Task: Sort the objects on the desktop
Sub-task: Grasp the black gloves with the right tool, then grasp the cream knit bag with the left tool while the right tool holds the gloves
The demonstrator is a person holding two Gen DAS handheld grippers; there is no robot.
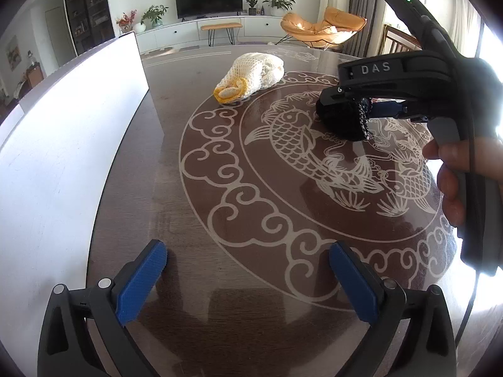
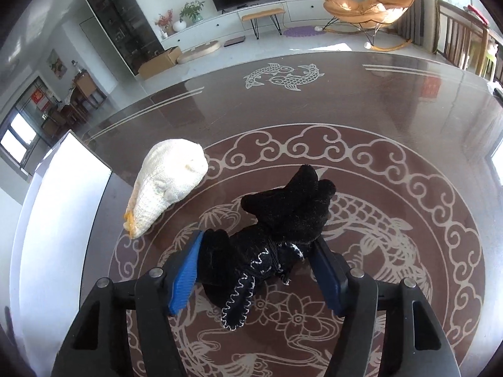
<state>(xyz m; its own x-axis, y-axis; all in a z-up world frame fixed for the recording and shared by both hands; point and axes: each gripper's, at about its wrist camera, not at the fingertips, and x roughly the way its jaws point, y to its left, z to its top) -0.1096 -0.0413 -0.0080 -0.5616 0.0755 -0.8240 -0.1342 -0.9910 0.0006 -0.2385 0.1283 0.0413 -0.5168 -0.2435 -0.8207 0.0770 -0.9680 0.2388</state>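
A white box (image 1: 78,132) stands along the left side of the dark glossy table (image 2: 393,110), whose top carries a pale ring of cloud scrolls around two carp. Just beside the box's far corner lies a cream crocheted pouch with a yellow rim (image 1: 251,75), resting on the scroll border; its long axis runs diagonally, the yellow mouth toward the near left and the rounded end toward the far side. Nothing lies between it and the box, and nothing else sits on the far half of the table. Near the middle of the carp design, a little to the right of the pouch and apart from it, is a black plush toy (image 2: 276,235) with white zigzag stitching and a small chain. It lies lengthwise along the line of the right gripper (image 2: 254,270), stitched end nearest the camera and its lumpy limbs pointing away toward the far edge. The blue pads (image 2: 185,279) stand on either side of its body, the left one pressed against the plush; from the left wrist view the toy looks caught in that tool, which a hand (image 1: 449,176) grips by the handle. The left gripper (image 1: 248,279) hangs over bare tabletop with its jaws spread wide and nothing between them.
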